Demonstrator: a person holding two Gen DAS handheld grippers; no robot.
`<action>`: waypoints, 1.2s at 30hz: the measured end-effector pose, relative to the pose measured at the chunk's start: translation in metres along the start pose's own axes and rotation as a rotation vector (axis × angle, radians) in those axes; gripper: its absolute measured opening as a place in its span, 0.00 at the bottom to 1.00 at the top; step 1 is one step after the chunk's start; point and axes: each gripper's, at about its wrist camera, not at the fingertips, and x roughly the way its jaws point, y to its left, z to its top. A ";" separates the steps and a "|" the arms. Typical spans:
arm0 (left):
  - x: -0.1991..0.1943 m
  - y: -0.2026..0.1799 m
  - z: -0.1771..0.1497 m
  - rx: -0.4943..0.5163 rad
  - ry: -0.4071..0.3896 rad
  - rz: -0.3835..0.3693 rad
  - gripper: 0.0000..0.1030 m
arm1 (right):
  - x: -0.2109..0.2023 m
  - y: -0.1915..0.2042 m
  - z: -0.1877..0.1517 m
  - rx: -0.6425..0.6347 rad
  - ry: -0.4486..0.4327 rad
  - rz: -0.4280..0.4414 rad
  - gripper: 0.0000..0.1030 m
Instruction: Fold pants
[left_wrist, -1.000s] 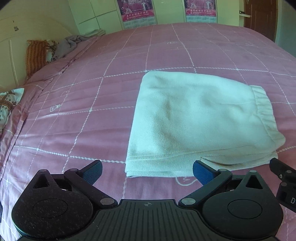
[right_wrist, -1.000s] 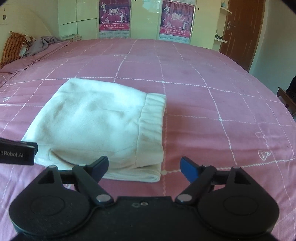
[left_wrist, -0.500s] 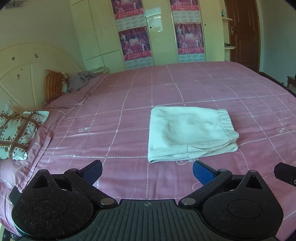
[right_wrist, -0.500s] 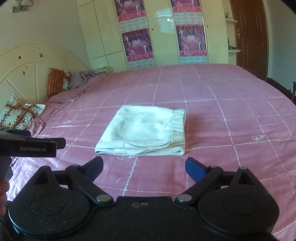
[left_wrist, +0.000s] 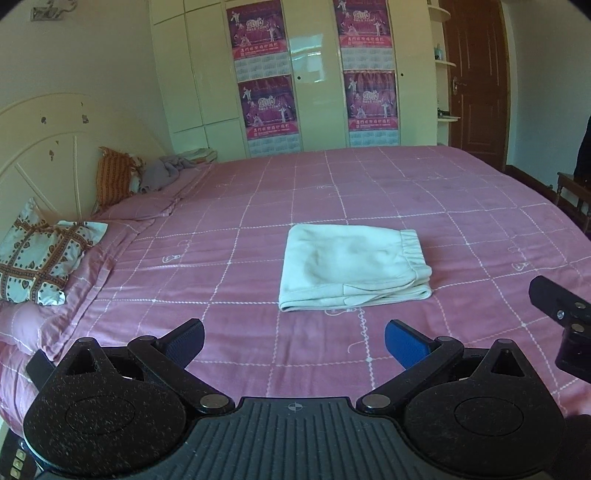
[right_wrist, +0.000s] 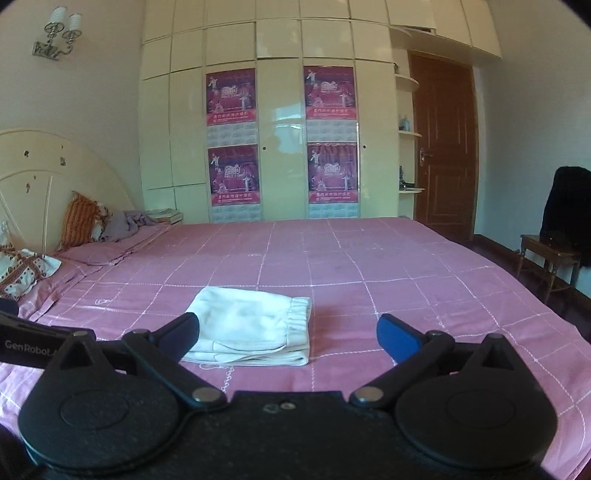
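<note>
White pants (left_wrist: 351, 266) lie folded into a compact rectangle on the pink checked bedspread (left_wrist: 240, 258), elastic waistband to the right. In the right wrist view the same pants (right_wrist: 251, 328) sit in the middle of the bed. My left gripper (left_wrist: 295, 339) is open and held well back from the pants, nothing between its blue pads. My right gripper (right_wrist: 288, 332) is also back from the pants with its jaws opening wide and nothing between them. Part of the right gripper's body (left_wrist: 565, 314) shows at the right edge of the left wrist view.
Patterned pillows (left_wrist: 40, 258) and an orange cushion (left_wrist: 114, 177) lie by the cream headboard (left_wrist: 40, 147) on the left. A grey cloth (left_wrist: 166, 170) sits at the bed's far left corner. Wardrobe doors with posters (right_wrist: 229, 147) stand behind; a wooden chair (right_wrist: 550, 258) at the right.
Both grippers have pulled back and risen away from the folded pants, which now look smaller and farther off. The views tilted up to show the wardrobe. The right jaws spread wider.
</note>
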 end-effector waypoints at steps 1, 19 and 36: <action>-0.002 0.001 -0.001 -0.010 -0.002 -0.004 1.00 | 0.000 -0.003 -0.002 0.019 0.000 0.001 1.00; 0.003 -0.009 -0.008 -0.031 0.030 -0.006 1.00 | 0.001 -0.002 -0.007 0.042 -0.003 -0.039 1.00; 0.018 -0.009 -0.006 -0.070 0.062 0.001 1.00 | 0.012 -0.013 -0.019 0.049 -0.008 -0.063 1.00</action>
